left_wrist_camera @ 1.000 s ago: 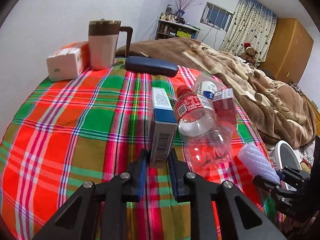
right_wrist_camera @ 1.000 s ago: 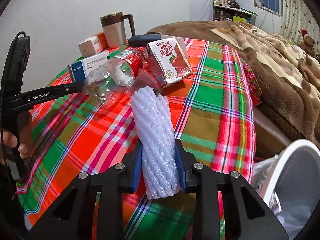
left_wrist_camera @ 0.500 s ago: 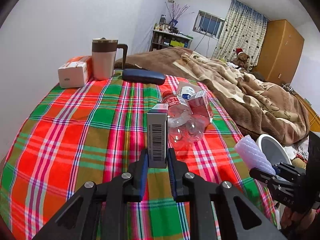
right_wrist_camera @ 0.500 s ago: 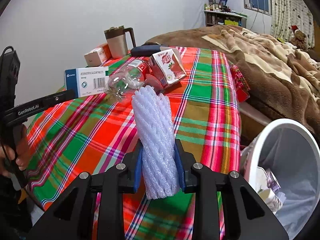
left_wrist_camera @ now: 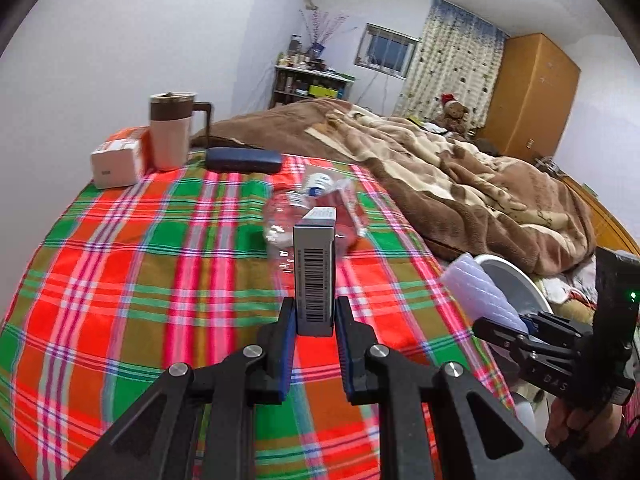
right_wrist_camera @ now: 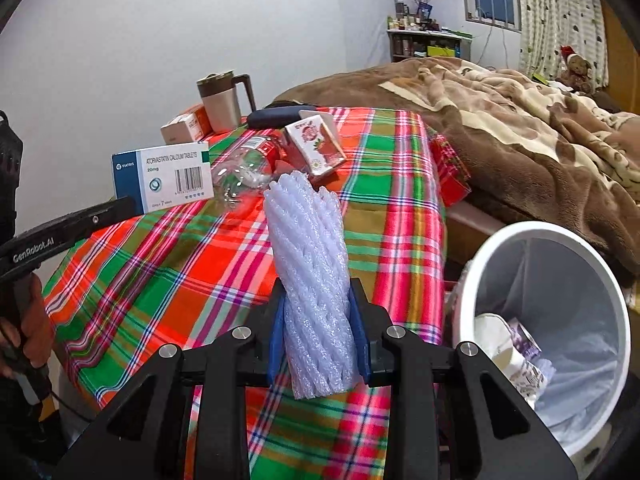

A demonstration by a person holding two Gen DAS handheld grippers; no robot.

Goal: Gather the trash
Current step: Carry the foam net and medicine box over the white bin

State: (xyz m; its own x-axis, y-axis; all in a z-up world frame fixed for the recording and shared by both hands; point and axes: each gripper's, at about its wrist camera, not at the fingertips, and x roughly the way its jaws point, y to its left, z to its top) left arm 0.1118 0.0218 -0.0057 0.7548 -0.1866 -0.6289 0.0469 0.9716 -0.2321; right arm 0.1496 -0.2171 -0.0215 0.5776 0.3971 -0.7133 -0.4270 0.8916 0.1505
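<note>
A: Trash status: left claw (left_wrist_camera: pixel 314 316) clamped on the tablet box (left_wrist_camera: pixel 314 276), held clear above the table (left_wrist_camera: pixel 120 280). Right claw (right_wrist_camera: pixel 318 334) clamped on the foam net sleeve (right_wrist_camera: pixel 310 280), just beside the white bin (right_wrist_camera: pixel 560 240), not over it.

B: Anything binned?

A: Bin holds some crumpled paper and wrappers, so I'd call it partly done. Neither held item dropped yet.

B: What's left?

A: Empty bottle (right_wrist_camera: pixel 244 166) and strawberry milk carton (right_wrist_camera: pixel 318 146) lie on the table. Mug (left_wrist_camera: pixel 170 136), dark case (left_wrist_camera: pixel 242 160), orange box (left_wrist_camera: pixel 118 156) look like keepers, my guess.
</note>
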